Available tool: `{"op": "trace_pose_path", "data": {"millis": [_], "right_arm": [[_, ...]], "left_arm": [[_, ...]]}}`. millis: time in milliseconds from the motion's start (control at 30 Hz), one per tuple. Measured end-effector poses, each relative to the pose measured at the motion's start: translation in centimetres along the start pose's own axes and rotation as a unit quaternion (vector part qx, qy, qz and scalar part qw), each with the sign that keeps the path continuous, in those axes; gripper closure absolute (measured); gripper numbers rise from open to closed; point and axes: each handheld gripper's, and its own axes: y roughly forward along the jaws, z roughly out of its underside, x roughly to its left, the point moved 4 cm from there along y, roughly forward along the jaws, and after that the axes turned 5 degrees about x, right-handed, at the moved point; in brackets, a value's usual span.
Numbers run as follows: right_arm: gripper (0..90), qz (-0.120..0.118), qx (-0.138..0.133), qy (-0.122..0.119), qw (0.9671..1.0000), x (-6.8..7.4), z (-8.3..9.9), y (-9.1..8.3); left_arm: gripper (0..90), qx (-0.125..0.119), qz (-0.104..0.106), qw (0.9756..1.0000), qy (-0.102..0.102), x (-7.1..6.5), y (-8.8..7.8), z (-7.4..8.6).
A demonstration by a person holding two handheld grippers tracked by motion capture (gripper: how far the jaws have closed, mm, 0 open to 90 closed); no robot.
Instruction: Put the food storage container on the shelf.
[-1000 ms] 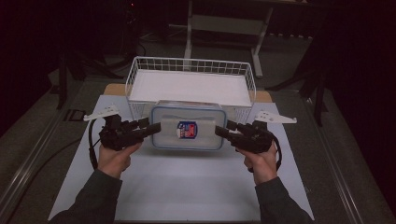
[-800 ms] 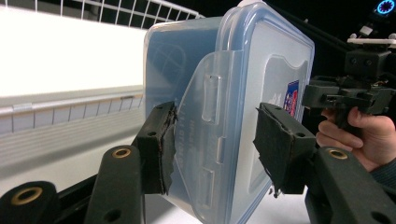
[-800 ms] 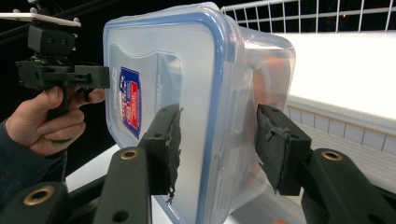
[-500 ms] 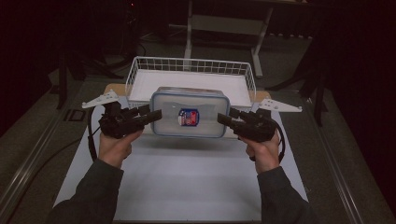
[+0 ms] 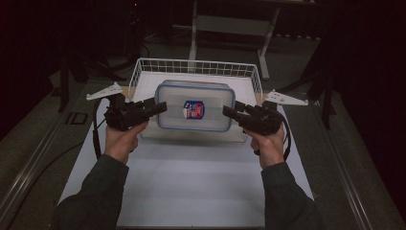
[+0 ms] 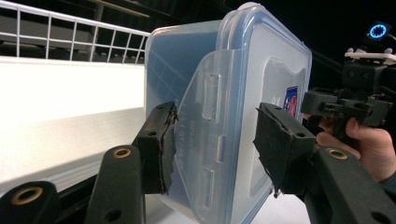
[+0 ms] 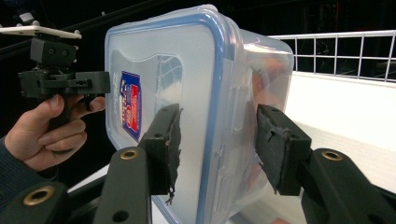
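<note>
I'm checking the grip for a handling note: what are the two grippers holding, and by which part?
Both hold the clear lidded container: the left gripper clamps its left end, the right gripper its right end.

Both grippers, the left gripper and the right gripper, are black, pistol-shaped, each topped by a grey three-cornered plate and trailing a black cable. Their jaws bear brass-ringed screw holes and frayed black pads. The person wears dark grey-green sleeves.
</note>
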Motion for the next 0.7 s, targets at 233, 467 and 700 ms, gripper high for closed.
{"op": "trace_pose_path", "data": {"millis": [233, 467, 700], "right_arm": [[51.4, 0.003, -0.006, 0.005, 1.0000, -1.1, -1.4, 0.7], [51.3, 0.005, -0.013, 0.016, 0.9998, -2.5, -2.3, 1.3], [51.1, 0.011, -0.009, 0.027, 0.9995, -3.6, -2.6, 2.2]], "left_arm": [[49.0, -0.010, 0.000, 0.9999, -0.007, 1.0, 0.9, -1.3], [49.0, -0.018, -0.001, 0.9997, -0.016, 2.0, 2.1, -2.3], [49.0, -0.025, -0.006, 0.9993, -0.029, 3.1, 2.8, -2.6]]}}
